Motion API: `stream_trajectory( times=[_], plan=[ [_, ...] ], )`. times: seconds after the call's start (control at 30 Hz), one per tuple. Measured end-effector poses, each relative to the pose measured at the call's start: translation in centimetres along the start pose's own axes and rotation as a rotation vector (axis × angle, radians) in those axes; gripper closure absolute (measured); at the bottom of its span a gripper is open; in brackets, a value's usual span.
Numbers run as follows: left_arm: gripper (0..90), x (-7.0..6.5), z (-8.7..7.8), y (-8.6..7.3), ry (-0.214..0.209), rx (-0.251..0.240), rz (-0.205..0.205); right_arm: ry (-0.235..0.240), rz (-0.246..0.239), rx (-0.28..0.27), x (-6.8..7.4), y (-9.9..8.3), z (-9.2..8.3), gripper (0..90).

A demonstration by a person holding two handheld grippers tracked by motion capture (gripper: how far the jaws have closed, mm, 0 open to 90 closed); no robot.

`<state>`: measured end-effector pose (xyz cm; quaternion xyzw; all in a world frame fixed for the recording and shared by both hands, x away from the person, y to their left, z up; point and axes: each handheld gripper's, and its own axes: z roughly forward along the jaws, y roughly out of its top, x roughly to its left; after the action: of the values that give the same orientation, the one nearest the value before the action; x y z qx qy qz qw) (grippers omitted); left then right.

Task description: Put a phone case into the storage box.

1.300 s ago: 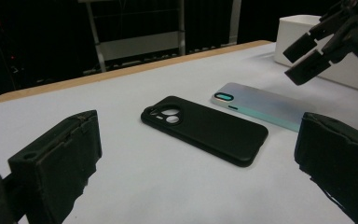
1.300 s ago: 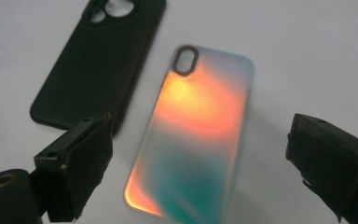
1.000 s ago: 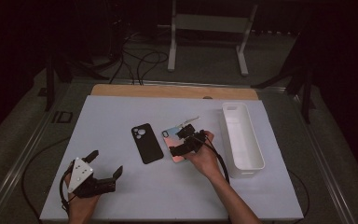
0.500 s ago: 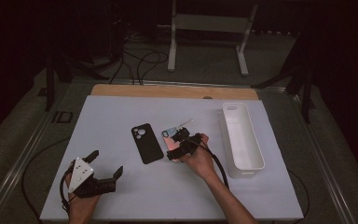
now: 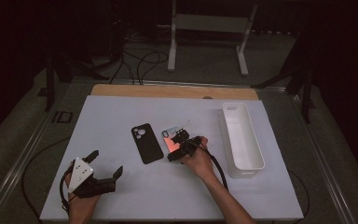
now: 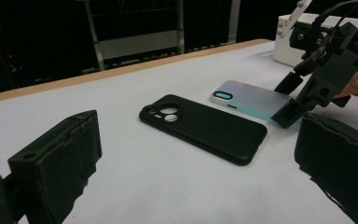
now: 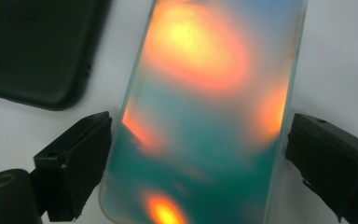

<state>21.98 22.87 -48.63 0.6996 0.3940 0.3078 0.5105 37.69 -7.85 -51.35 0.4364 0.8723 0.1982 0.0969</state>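
Beside the black case (image 5: 147,143), the right gripper (image 5: 177,148) straddles the iridescent case (image 7: 205,116), jaws spread either side for a pinch, while the left gripper (image 5: 103,175) waits open nearby.

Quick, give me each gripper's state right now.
Left gripper: open, holding nothing, resting near the table's front edge.
Right gripper: open, jaws either side of the iridescent phone case, not yet closed on it.

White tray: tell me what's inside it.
The white tray shows bare white floor from the high view, with nothing lying in it. Its near wall hides a strip of floor; the right gripper is beside it.
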Motion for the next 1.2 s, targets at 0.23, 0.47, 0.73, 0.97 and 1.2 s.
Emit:
stream_trajectory(
  times=[0.23, 0.47, 0.73, 0.97, 1.2],
  plan=[
    [1.0, 0.0, 0.0, 0.0, 0.001, -0.002, -0.002, -0.013, 0.019, 0.023, -0.3, 0.0, -0.1, 7.9],
    [1.0, 0.0, 0.0, 0.0, -0.001, -0.001, -0.003, -0.017, 0.017, 0.052, -0.3, 0.2, -0.2, 8.8],
    [1.0, -0.1, 0.0, 0.0, -0.002, 0.0, -0.003, -0.005, 0.01, 0.055, -0.3, 0.2, -0.4, 15.2],
    [1.0, 0.0, 0.0, 0.0, 0.001, -0.002, -0.007, -0.006, 0.015, 0.054, -0.4, 0.1, -0.6, 16.5],
    [1.0, 0.0, 0.1, 0.0, -0.002, 0.005, 0.0, 0.001, 0.03, -0.015, -1.0, -0.2, -2.3, 16.7]
  ],
)
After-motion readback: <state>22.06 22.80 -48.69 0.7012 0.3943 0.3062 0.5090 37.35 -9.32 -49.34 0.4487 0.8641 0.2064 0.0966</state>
